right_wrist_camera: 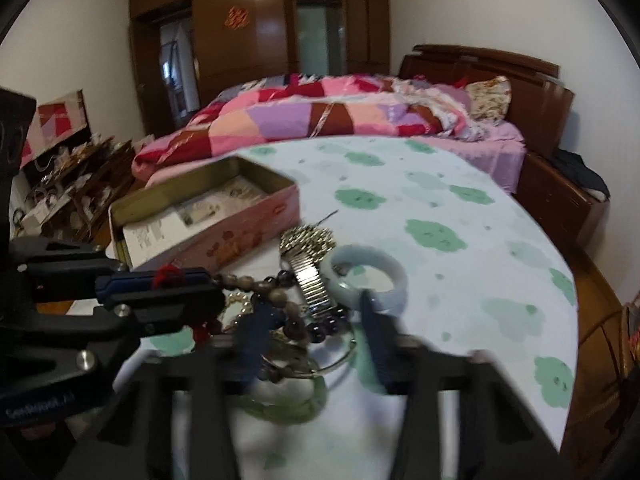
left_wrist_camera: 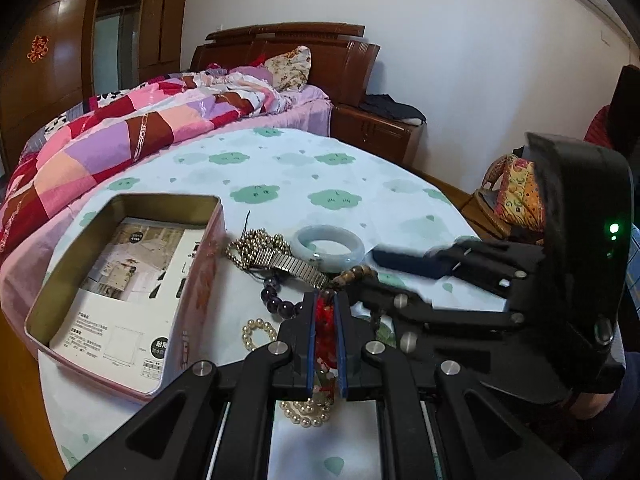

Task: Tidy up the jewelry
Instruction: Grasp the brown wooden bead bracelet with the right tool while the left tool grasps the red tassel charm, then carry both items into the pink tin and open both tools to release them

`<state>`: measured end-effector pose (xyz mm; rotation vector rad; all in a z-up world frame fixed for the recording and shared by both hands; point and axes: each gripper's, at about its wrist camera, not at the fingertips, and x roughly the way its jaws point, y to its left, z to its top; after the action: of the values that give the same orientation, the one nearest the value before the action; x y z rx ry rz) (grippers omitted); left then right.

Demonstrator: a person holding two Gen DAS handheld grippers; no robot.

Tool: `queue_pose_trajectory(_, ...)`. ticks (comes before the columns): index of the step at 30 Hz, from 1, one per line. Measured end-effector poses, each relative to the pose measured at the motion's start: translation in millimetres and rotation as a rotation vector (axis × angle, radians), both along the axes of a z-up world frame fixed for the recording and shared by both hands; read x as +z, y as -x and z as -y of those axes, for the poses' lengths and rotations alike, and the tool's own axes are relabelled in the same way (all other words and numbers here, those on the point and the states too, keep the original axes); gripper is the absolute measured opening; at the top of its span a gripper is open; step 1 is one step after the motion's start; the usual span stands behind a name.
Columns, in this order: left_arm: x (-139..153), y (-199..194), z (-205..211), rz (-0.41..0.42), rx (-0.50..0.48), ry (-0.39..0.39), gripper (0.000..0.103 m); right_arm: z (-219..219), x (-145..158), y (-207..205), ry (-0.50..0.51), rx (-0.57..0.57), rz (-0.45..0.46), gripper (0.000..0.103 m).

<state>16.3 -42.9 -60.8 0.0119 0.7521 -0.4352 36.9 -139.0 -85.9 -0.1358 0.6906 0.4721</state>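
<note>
While my left jaws [left_wrist_camera: 326,299] pinch the soft red tassel [left_wrist_camera: 325,320] and my right jaws [right_wrist_camera: 314,305] stand spread, I judge the wooden bead strand [left_wrist_camera: 356,272] light, limp and best held there.

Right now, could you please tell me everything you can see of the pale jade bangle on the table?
The jade bangle is a thick, smooth, pale bluish-green ring, glossy like polished stone and whole. It lies flat on the cloud-print tablecloth, at the far right of the jewelry heap, beside the metal stretch watchband. Whether they touch is unclear.
</note>
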Motion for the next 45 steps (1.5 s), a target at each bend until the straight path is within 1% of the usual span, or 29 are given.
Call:
queue_pose_trajectory(1, -1.3, -1.4, -0.6, -0.004, 0.006, -0.003, 0.007, -1.7, -2.3, -0.6, -0.003, 0.010, -0.015, 0.012)
queue_pose_trajectory(4, -4.8, -5.6, -3.2, -0.008, 0.039, -0.016, 0.007, 0.9, -1.7, 4.1, -0.014, 0.002, -0.006, 0.011)
queue_pose_trajectory(8, -8.3, -8.3, -10.8, -0.027, 0.049, 0.010, 0.007, 12.6, 3.3, 1.4, -0.018, -0.069, 0.007, 0.011)
queue_pose_trajectory(9, -7.7, -7.9, -11.0, -0.020, 0.048, 0.012, 0.007, 15.7, 4.5, 0.4, -0.021, -0.082, 0.007, 0.011)
queue_pose_trajectory(10, -7.3, -8.2, -11.2, -0.019, 0.048, 0.011, 0.001, 18.5, 6.2, 0.0, -0.028, -0.088, 0.005, 0.011)
queue_pose_trajectory(16, -2.0, -6.9, -15.9, -0.015, 0.040, 0.037, 0.000, 23.0, 23.1, 5.1, -0.059, -0.085, 0.033, 0.011)
queue_pose_trajectory(19, 9.1, -5.1, -22.3, 0.013, 0.054, 0.056, 0.000, 22.9, 27.3, 4.7, -0.067, -0.078, 0.041, 0.011)
queue_pose_trajectory(24, 24.6, -5.9, -33.8, 0.051, 0.079, 0.068, 0.000, 18.7, 31.9, -1.7, -0.086, -0.052, 0.026, 0.011)
queue_pose_trajectory(37, 39.8, -25.2, -71.5, 0.083, 0.183, 0.051, 0.000, -7.5, 42.2, -23.8, -0.074, 0.025, 0.000, 0.011)
queue_pose_trajectory(45, 63.0, -39.5, -86.6, 0.151, 0.211, 0.020, 0.000, -26.5, 55.0, -39.5, -0.053, 0.069, 0.010, 0.011)
